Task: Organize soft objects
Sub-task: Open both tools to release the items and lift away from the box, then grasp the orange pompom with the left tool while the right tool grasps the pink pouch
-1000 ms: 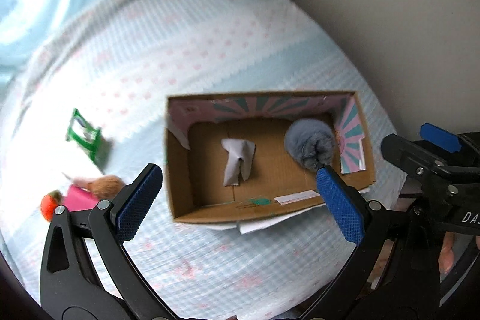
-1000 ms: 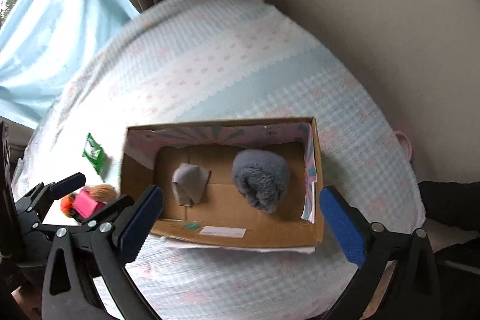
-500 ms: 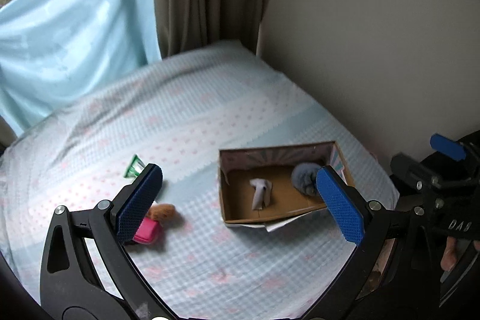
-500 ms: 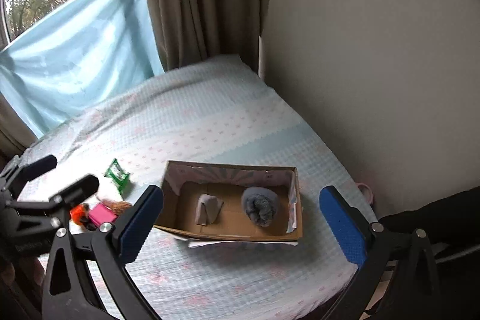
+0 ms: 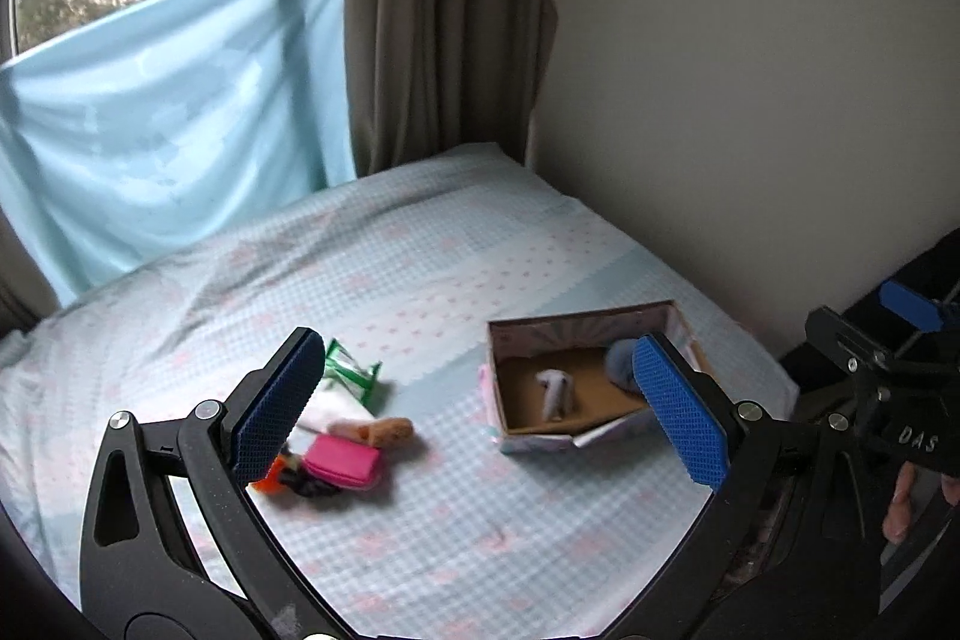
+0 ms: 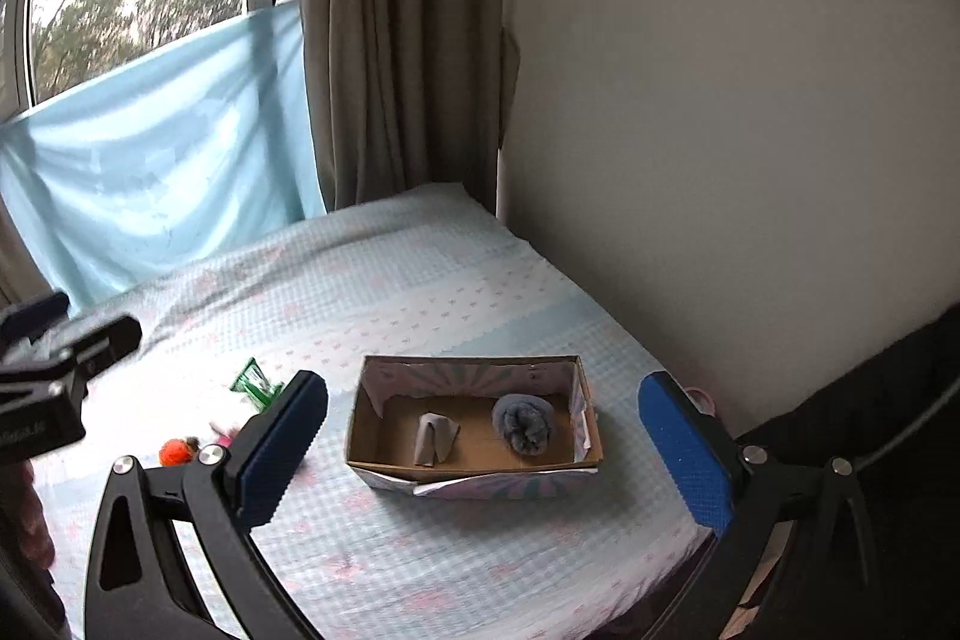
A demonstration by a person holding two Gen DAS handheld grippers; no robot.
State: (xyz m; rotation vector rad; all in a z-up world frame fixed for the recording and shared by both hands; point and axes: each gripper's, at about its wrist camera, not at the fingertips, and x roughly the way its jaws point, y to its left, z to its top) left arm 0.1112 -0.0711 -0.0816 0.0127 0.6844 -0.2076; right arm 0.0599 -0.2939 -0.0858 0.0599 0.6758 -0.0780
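Note:
An open cardboard box (image 6: 474, 478) (image 5: 540, 441) stands on the bed (image 6: 420, 298). Inside it lie a rolled grey fluffy cloth (image 6: 523, 421) (image 5: 618, 361) and a small folded grey-white cloth (image 6: 433, 437) (image 5: 555, 391). Left of the box lies a small pile: a green packet (image 5: 351, 373) (image 6: 255, 385), a pink pouch (image 5: 342, 466), a brown plush piece (image 5: 390, 430), an orange item (image 6: 175, 451). My left gripper (image 5: 474, 409) is open and empty, well above the bed. My right gripper (image 6: 483, 445) is open and empty, held back from the box.
A wall (image 6: 720, 100) runs along the bed's right side. A brown curtain (image 6: 396, 28) and a light blue sheet (image 6: 156, 148) hang at the head under the window. The right gripper shows at the far right of the left wrist view (image 5: 888, 370).
Both grippers have pulled back and up from close over the box. The views now take in the whole bed, curtain and window. Both stay open and empty.

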